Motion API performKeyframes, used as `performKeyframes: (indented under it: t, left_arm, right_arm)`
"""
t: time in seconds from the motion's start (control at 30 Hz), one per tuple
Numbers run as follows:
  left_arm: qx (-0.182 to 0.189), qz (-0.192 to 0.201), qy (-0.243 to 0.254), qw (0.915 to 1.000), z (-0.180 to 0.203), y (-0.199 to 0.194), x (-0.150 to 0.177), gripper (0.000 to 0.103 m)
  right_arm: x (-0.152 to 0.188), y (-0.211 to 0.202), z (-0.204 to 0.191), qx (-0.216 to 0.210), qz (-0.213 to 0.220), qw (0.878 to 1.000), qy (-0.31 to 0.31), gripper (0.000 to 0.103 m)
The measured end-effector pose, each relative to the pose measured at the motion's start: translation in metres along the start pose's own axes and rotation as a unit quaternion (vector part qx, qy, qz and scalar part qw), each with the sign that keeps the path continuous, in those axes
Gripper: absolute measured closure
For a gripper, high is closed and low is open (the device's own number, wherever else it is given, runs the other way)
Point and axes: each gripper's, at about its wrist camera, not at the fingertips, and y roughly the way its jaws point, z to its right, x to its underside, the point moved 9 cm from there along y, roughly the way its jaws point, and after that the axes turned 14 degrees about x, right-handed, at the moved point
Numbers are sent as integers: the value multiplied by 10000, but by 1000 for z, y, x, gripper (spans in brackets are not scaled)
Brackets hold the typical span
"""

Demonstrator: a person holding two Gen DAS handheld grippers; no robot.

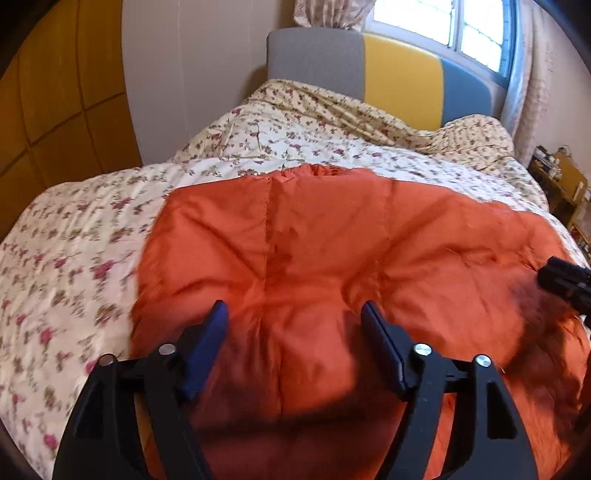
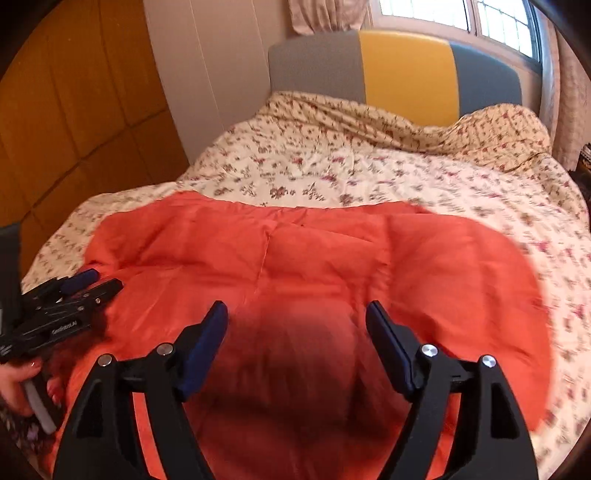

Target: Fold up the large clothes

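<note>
A large orange padded jacket (image 1: 314, 236) lies spread on the bed, puffed and creased; it also fills the lower right wrist view (image 2: 314, 251). My left gripper (image 1: 293, 314) is open, its jaws wide apart just above the jacket's near part, holding nothing. My right gripper (image 2: 295, 314) is also open and empty above the jacket's near edge. The right gripper's tip shows at the right edge of the left wrist view (image 1: 565, 284). The left gripper shows at the left of the right wrist view (image 2: 74, 291), held by a hand.
The bed has a floral quilt (image 1: 74, 266), bunched up at the head (image 2: 369, 122). A grey, yellow and blue headboard (image 2: 402, 70) stands behind, under a window (image 1: 443, 26). A wooden wardrobe (image 1: 48, 92) is at the left, cluttered shelves (image 1: 561, 173) at the right.
</note>
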Motion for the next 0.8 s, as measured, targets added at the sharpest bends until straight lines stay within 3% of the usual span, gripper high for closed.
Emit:
performKeyframes:
  t: [0.2, 0.4, 0.8]
  left_arm:
    - [-72, 33, -7, 10000, -8, -54, 36, 29]
    - [-119, 15, -296, 9995, -26, -102, 96, 29]
    - [-65, 163, -696, 9974, -25, -157, 185, 34]
  right_arm:
    - [40, -71, 62, 204, -83, 9991, 371, 28]
    - [101, -123, 126, 607, -302, 9953, 697, 35]
    - [211, -166, 153, 809, -772, 9890, 969, 44]
